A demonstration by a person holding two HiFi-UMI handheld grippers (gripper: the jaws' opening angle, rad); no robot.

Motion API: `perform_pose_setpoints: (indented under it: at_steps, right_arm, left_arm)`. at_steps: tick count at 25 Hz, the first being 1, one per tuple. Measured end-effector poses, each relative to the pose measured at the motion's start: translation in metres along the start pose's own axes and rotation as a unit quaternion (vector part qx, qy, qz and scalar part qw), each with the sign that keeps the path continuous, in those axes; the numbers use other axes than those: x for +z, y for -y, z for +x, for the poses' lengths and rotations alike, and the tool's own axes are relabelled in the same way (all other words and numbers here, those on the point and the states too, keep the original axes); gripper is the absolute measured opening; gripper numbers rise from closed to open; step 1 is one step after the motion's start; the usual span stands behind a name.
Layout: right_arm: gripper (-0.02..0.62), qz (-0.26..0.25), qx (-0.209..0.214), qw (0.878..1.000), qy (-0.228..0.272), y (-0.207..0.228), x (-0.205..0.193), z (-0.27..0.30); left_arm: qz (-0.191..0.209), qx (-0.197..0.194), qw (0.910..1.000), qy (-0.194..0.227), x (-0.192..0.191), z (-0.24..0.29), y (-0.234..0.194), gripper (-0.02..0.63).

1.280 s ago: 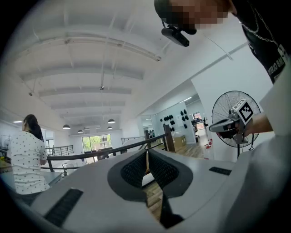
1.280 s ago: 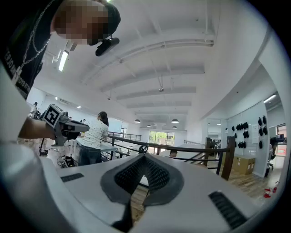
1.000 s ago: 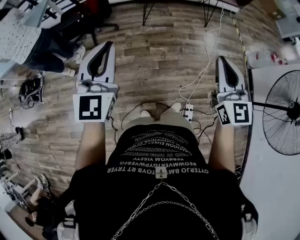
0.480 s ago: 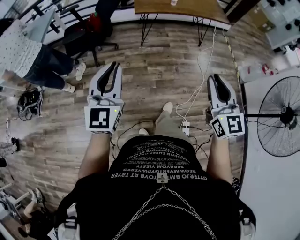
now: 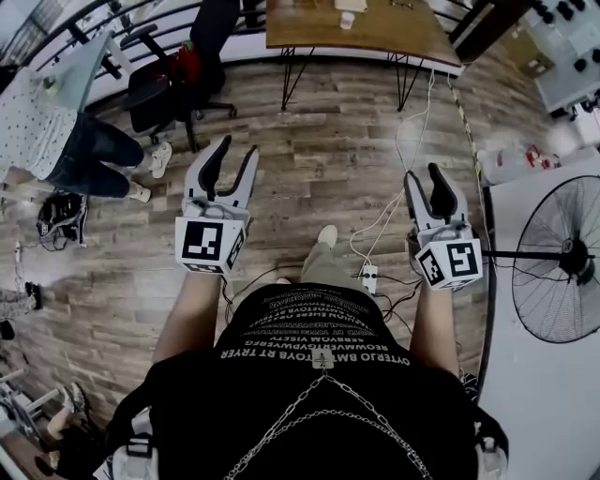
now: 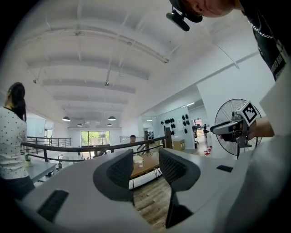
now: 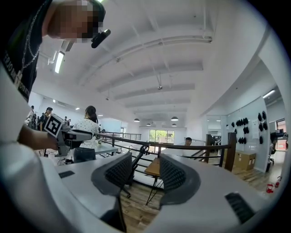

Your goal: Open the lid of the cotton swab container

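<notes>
**Desk:** Where is the cotton swab container in this one?

**Photographer:** It can't be identified. The nearest candidate is a small white object [image 5: 345,18] on the wooden tabletop [image 5: 384,33] at the far end of the room, well apart from the person. It is too small to tell what it is.

**Desk:** And the tools?

**Photographer:** Both are held level over the plank floor [image 5: 319,159], nowhere near that tabletop. The left gripper [image 5: 236,150] has its jaws spread, having just been opening, with nothing but air between them. The right gripper [image 5: 422,178] is the same: jaws parted, just opened, empty.

**Desk:** What could go wrong from here?

**Photographer:** My reading is that the walk comes first. A white cable [image 5: 398,187] runs across the floor to a power strip [image 5: 372,278] right by the person's feet. With both hands full, a snagged shoe would likely mean a stumble. A standing fan [image 5: 562,258] is also near the right side. Later, the container is probably light. If one gripper prises the lid while the other isn't holding the body, it could skid or tip and spill swabs.
</notes>
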State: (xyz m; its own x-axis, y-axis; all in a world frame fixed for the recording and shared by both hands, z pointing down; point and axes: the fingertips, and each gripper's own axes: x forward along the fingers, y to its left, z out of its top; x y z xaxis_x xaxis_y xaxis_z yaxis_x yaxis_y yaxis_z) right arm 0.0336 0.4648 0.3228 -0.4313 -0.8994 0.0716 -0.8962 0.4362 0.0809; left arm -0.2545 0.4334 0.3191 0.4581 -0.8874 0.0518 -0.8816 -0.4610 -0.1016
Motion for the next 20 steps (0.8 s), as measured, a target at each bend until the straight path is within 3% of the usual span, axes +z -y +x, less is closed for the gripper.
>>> perform_pose_setpoints:
  at_steps: [9,20]
  right_arm:
    - [0.181,-0.002,0.014,1.000,0.000,0.066,0.000,0.065]
    - [0.187,-0.004,0.049,0.999,0.005,0.147,-0.004,0.114]
  left_arm:
    - [0.009,-0.013,0.9999,-0.008,0.004,0.091,0.002,0.176]
    - [0.013,0.023,0.9997,-0.003,0.017,0.191,0.012,0.176]
